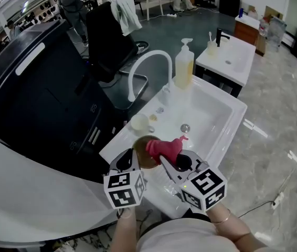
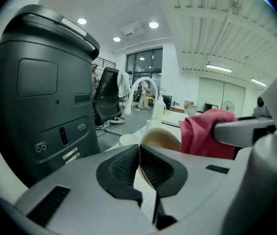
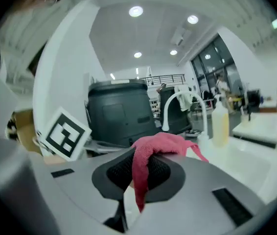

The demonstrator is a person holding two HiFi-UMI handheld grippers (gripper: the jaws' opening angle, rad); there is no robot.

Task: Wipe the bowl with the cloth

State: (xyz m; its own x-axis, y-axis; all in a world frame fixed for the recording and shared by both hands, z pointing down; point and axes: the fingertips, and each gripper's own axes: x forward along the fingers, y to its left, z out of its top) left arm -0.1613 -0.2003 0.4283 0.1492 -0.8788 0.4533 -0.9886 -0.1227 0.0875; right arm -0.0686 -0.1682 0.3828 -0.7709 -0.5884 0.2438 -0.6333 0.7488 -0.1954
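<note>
A tan bowl (image 1: 144, 152) is held on edge over the near left corner of the white sink (image 1: 227, 122). My left gripper (image 1: 131, 163) is shut on the bowl's rim (image 2: 154, 142), the rim pinched between its black pads (image 2: 128, 166). A red cloth (image 1: 164, 148) is bunched against the bowl's inside. My right gripper (image 1: 172, 164) is shut on the red cloth (image 3: 150, 153), which drapes over its pads (image 3: 164, 174) and hangs down between them. The cloth (image 2: 208, 131) shows right of the bowl in the left gripper view.
A white curved tap (image 1: 149, 70) and a yellow soap bottle (image 1: 184, 63) stand at the sink's back edge. A small white cup (image 1: 139, 123) sits on the rim near the bowl. A large dark machine (image 1: 38, 88) stands at the left, a second basin (image 1: 227, 56) behind.
</note>
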